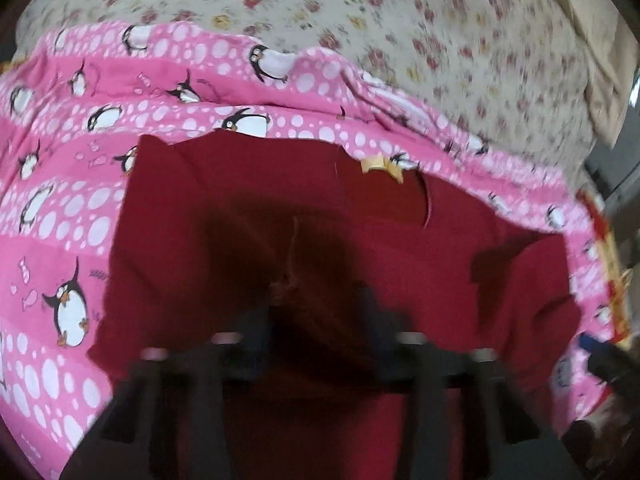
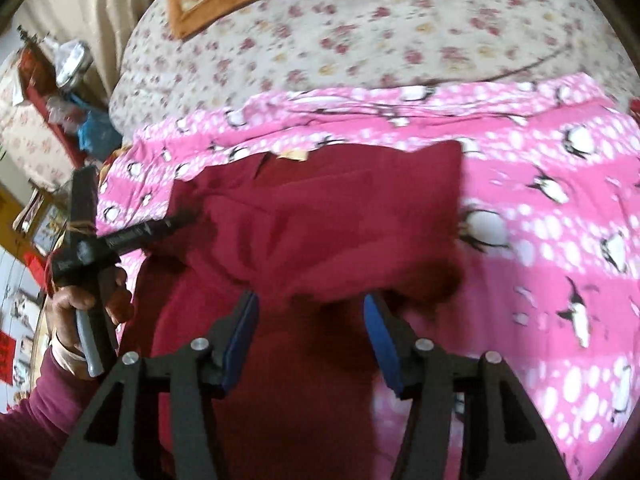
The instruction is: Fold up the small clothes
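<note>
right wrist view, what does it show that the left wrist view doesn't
Only the right wrist view shows the left gripper from outside, the hand holding it, and the cluttered shelf beside the bed. Only the left wrist view shows the full left stretch of the penguin blanket. Both show the dark red garment on that blanket, its tan label, and the floral bedsheet.

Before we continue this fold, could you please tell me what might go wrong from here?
1. The right claw stands open over the dark red garment, so it may close on a bunched fold, not a single edge.
2. The pink penguin blanket lies directly under the garment; a deep pinch could catch it too.
3. The left claw is blurred, so its grip is uncertain.
</note>
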`<move>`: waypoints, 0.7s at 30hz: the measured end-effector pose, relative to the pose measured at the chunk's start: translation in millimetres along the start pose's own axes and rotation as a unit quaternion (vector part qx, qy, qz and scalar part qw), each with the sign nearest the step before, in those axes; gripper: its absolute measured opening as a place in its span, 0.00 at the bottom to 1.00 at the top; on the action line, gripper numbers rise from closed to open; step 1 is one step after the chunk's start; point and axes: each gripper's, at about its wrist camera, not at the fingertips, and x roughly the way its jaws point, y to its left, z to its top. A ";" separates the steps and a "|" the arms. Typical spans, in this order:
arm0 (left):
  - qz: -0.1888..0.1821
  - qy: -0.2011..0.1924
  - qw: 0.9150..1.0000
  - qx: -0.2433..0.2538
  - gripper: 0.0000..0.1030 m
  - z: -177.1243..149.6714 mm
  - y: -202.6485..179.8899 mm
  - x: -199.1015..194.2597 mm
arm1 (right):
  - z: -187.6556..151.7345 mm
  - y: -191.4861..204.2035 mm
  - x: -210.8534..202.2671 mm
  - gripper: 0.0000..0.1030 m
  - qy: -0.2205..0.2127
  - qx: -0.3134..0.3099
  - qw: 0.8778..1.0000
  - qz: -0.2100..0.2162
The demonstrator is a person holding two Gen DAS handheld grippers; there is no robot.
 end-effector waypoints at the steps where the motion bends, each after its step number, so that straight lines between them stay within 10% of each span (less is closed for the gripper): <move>1: 0.003 -0.008 1.000 -0.004 0.00 0.7 0.3 -1.9 | -0.8 -5.3 -3.2 0.56 -0.004 0.004 1.000 -0.006; 4: -0.049 -0.049 0.996 -0.055 0.00 10.2 19.1 -26.4 | 2.3 -26.9 -10.4 0.58 -0.021 0.037 0.999 -0.021; 8: -0.009 -0.132 0.988 -0.079 0.00 16.7 48.5 -66.8 | 9.2 -55.2 -10.8 0.65 -0.033 0.084 0.995 -0.040; 18: -0.010 -0.088 0.994 -0.057 0.00 3.1 44.2 -47.5 | 55.1 -77.9 58.4 0.67 -0.009 0.139 0.989 -0.042; 20: -0.003 -0.086 0.994 -0.061 0.00 3.6 48.4 -46.4 | 61.4 -85.4 80.2 0.56 0.009 0.154 0.987 -0.033; 21: -0.001 -0.084 0.994 -0.065 0.00 4.0 50.4 -44.9 | 64.4 -84.5 85.5 0.21 0.012 0.147 0.989 -0.029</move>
